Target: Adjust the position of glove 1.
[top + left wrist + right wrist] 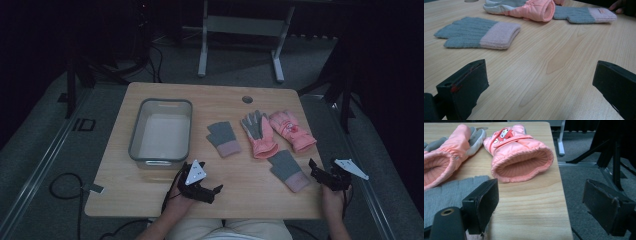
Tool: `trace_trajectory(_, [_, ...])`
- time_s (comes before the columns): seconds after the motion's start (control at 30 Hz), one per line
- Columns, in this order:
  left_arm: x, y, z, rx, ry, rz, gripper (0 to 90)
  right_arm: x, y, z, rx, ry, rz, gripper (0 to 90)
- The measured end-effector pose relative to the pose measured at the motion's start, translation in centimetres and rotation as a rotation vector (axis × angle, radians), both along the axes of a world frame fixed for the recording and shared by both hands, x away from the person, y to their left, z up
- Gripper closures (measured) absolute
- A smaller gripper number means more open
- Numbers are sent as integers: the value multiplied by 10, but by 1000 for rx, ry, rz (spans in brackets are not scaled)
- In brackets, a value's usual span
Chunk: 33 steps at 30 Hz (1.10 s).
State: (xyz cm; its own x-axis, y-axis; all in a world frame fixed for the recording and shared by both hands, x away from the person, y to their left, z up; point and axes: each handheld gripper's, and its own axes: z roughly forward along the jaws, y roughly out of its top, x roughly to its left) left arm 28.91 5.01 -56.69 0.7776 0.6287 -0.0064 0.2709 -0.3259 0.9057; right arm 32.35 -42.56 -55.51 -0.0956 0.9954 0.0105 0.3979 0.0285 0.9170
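Gloves: four lie on the tabletop, none in the bin.
Grey glove, left: flat near the middle of the tabletop, pink cuff toward the person; ahead of the left gripper.
Grey glove, right: flat near the front right, just beside the right gripper.
Pink glove, palm up: lies between the two grey ones, grey palm showing.
Pink glove, printed: just beside the first pink one, near the right edge; cuff gapes open toward the right gripper.
Bin: clear, sits at the left of the tabletop, nothing visible inside.
Left gripper: held low at the front edge; fingers spread wide, holding nothing.
Right gripper: at the front right corner; fingers spread wide, holding nothing, partly beyond the table edge.
Progress: judged not begun; if the gloves are bound for the bin, all four remain to be moved.
Step in hand: judged an approach, each gripper facing its nearest glove.
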Motion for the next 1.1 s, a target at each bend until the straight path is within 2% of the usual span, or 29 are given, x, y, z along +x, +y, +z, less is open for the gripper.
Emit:
trace_trajectory(0.07, [0, 0, 0, 4, -3, -1, 0, 0, 1, 0, -5, 1, -6, 138])
trace_trajectory(0.1, [0, 0, 0, 5, -5, -4, 0, 0, 1, 0, -23, 9, -22, 138])
trace_trajectory(0.13, [0, 0, 0, 3, -3, -3, 0, 2, 2, 0, -37, 32, -30, 139])
trace_trajectory(0.33, [2, 1, 0, -11, 14, 3, 0, 2, 2, 0, -34, 38, -41, 153])
trace_trajectory(0.43, [2, 1, 0, -9, 13, 5, 0, 2, 2, 0, -41, 47, -46, 156])
trace_trajectory(0.63, [1, 1, 0, -6, 9, 7, 0, -1, -1, 0, -35, 82, -95, 156])
trace_trajectory(0.83, [1, 0, 0, 4, 4, 11, 0, -2, -1, -1, -44, 86, -93, 156])
trace_trajectory(1.1, [0, 0, 0, 0, -1, 8, 0, 5, -3, -1, -44, 152, -108, 159])
